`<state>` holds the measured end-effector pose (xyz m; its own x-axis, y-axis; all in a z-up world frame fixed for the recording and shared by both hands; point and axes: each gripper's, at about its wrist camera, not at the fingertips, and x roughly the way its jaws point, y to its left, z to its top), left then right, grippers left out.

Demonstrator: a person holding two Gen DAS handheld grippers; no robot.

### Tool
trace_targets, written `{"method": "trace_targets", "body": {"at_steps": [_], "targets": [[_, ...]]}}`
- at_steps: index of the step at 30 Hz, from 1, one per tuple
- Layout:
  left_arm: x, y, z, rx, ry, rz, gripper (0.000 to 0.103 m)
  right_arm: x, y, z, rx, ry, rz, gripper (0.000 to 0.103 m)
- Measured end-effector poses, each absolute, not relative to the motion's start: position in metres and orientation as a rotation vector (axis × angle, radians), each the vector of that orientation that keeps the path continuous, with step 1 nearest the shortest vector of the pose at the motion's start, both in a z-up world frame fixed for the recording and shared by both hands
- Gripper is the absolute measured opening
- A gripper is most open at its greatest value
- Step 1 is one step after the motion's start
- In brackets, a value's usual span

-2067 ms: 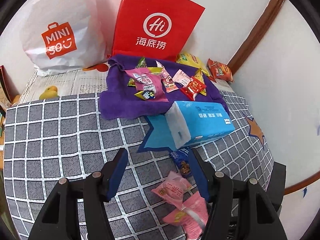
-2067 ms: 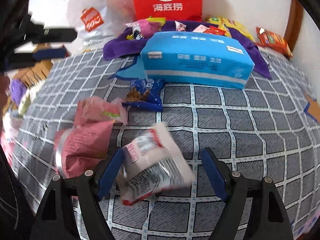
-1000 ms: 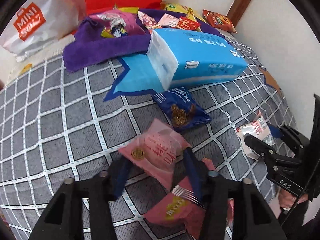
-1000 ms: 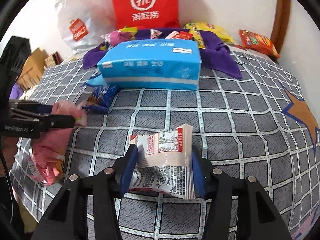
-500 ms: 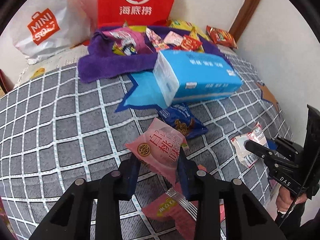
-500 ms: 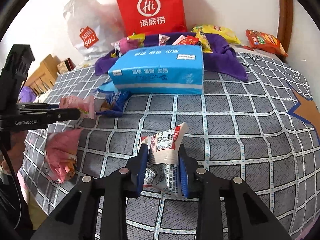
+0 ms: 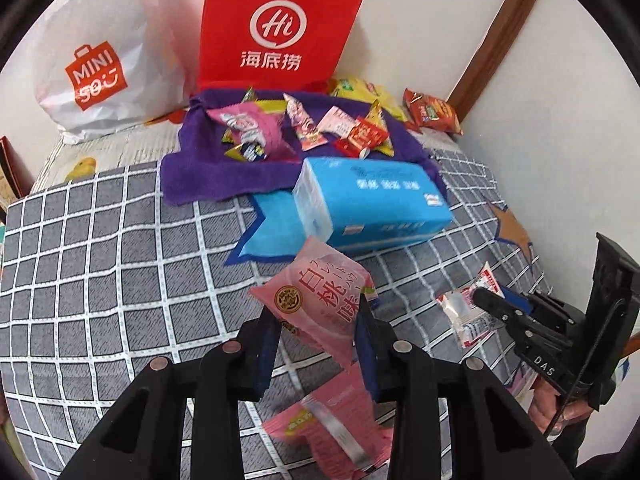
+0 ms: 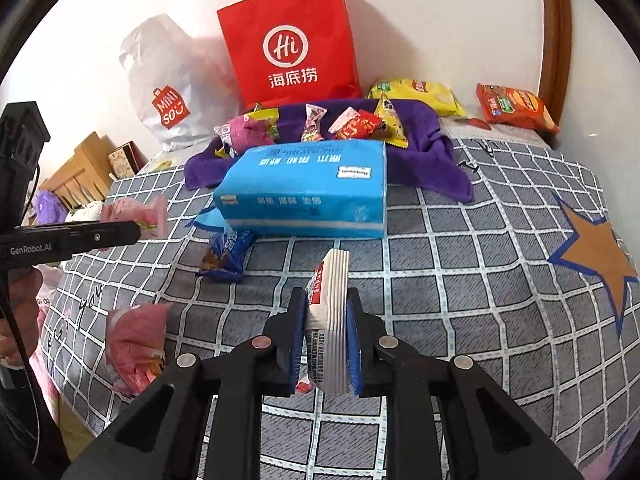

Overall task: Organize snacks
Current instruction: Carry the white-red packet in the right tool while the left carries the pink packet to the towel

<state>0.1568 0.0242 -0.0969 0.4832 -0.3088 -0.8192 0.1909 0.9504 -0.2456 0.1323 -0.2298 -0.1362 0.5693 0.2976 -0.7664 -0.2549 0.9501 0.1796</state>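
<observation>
Pink peach packet [image 7: 320, 304] sits clamped in the left tongs [image 7: 316, 340], purple cloth [image 7: 208, 176] with its snack pile lying far ahead; white packet [image 8: 328, 320] sits edge-on, clamped in the right tongs [image 8: 324, 344], same cloth [image 8: 432, 136] far beyond the tissue pack [image 8: 304, 192].

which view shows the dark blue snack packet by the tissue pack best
The right wrist view. There the dark blue snack packet lies in plain sight on the checked bedspread, just in front of the blue tissue pack. In the left wrist view it cannot be seen; the pink snack packet held in the left gripper covers that spot.
</observation>
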Motion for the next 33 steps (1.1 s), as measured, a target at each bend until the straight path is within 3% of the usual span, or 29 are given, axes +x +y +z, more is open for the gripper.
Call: {"method": "trace_targets", "body": {"at_steps": [33], "targets": [[0.253,0.002,-0.014,-0.099,0.902,-0.351,0.033,0.26,-0.215,-0.027,0.019,0.732,0.297,0.018]]}}
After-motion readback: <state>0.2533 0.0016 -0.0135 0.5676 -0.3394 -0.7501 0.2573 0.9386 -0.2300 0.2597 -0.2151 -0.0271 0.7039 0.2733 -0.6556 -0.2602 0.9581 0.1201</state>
